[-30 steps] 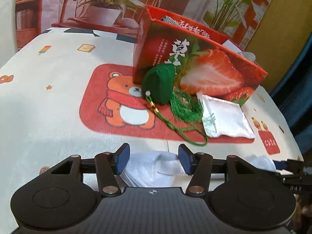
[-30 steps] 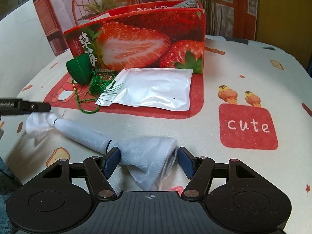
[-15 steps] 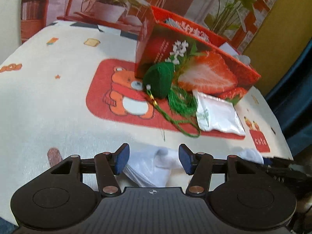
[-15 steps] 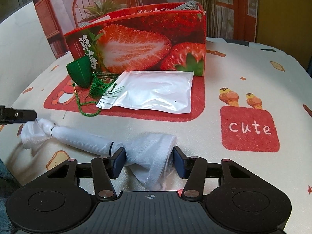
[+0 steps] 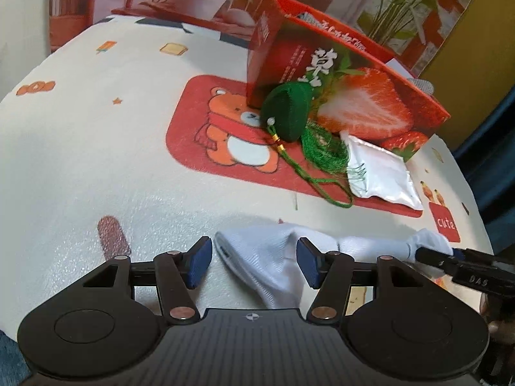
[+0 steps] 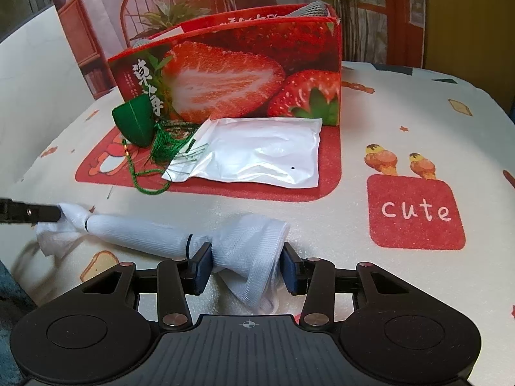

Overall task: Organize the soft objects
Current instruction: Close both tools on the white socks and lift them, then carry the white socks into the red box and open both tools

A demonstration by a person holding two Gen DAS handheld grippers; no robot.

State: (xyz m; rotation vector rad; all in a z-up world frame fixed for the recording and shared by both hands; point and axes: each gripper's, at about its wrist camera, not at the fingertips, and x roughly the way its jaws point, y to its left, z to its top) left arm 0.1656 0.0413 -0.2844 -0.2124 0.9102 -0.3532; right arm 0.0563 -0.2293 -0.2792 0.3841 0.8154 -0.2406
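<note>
A white sock (image 6: 248, 247) lies stretched along the table's near edge, bound with thin dark bands. My right gripper (image 6: 246, 265) has closed on its wide end, pads touching the fabric. In the left wrist view the sock's other end (image 5: 260, 257) lies between the fingers of my left gripper (image 5: 254, 262), which is open and not touching it. A green stuffed sachet with tassel (image 5: 289, 112) and a white plastic pouch (image 6: 257, 151) lie in front of the red strawberry box (image 6: 231, 74).
The table has a cream cloth with a red bear patch (image 5: 225, 141) and a red "cute" patch (image 6: 415, 212). The strawberry box holds grey items. Plants and a chair stand behind the table. The table edge is close below both grippers.
My right gripper's fingers have closed in onto the sock's wide end. My left gripper stays open and has shifted; the sock's far end lifted slightly off the cloth.
</note>
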